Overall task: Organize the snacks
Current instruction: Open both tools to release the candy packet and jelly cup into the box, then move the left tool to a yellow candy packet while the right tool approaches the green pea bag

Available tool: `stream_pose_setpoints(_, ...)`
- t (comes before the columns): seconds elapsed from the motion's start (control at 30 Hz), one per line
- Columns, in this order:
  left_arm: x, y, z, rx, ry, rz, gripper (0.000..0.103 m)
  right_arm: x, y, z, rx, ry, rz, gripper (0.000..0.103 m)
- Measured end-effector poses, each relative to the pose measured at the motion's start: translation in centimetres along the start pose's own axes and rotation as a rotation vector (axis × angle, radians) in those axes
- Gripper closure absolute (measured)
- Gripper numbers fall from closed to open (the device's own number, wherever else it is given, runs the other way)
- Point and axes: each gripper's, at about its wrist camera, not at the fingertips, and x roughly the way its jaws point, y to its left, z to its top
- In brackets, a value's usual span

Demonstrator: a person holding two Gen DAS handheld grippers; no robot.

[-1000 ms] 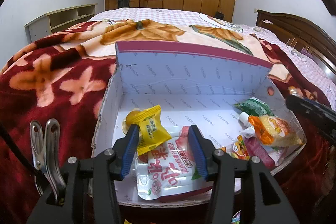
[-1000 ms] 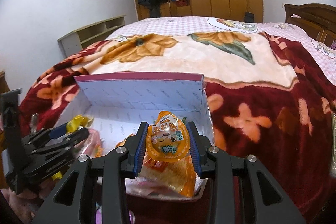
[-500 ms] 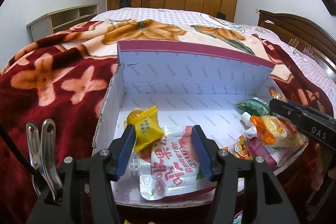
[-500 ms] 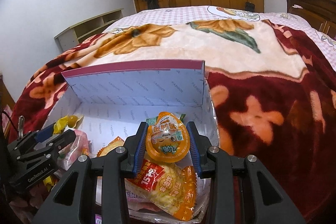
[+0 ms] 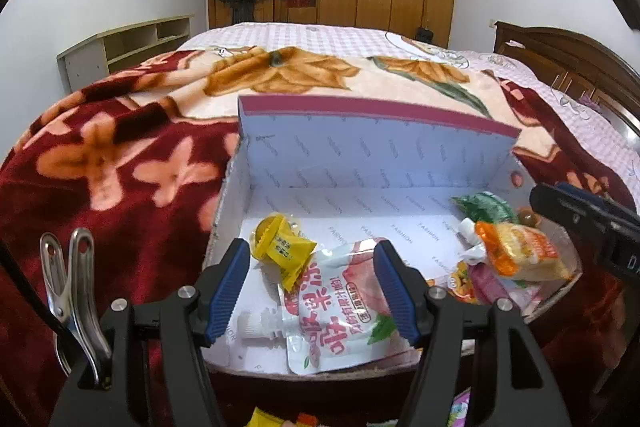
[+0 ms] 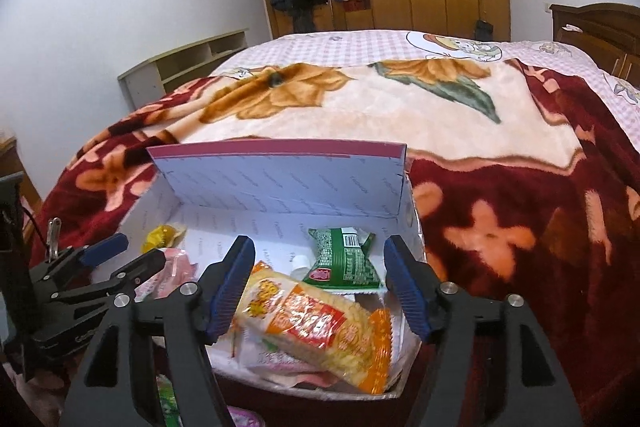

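Cardboard box [image 5: 372, 151], white inside with a maroon rim, sat on a plush red floral blanket [image 5: 120, 163]. Left gripper [image 5: 314, 291] was opening, its ribbed blue pads clear of a crinkly yellow candy [image 5: 280, 247] and a glossy pink spouted pouch [image 5: 336, 319] lying between them. Right gripper [image 6: 320, 291] was opening too, empty, above an orange cracker pack [image 6: 316, 331] and a green packet [image 6: 344, 259] in the box.
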Motion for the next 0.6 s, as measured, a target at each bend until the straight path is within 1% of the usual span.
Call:
stream_pose_setpoints(0.23, -2.6, -0.3, 0.2, 0.016, -0.020, -0.009, 0.035, -1.7, 1.1, -0.4, -0.008, -0.004, 0.027, 0.034)
stream_pose_setpoints(0.43, -4.7, -0.7, -0.3, 0.042, -0.027, -0.021, 0.035, -3.0, 2.1, -1.2, -0.007, 0.001, 0.059, 0.034)
stream_pose_setpoints(0.6, -6.1, -0.5, -0.8, 0.039, -0.028, -0.015, 0.035, -4.1, 3.1, -2.0, -0.027, 0.000, 0.077, 0.034)
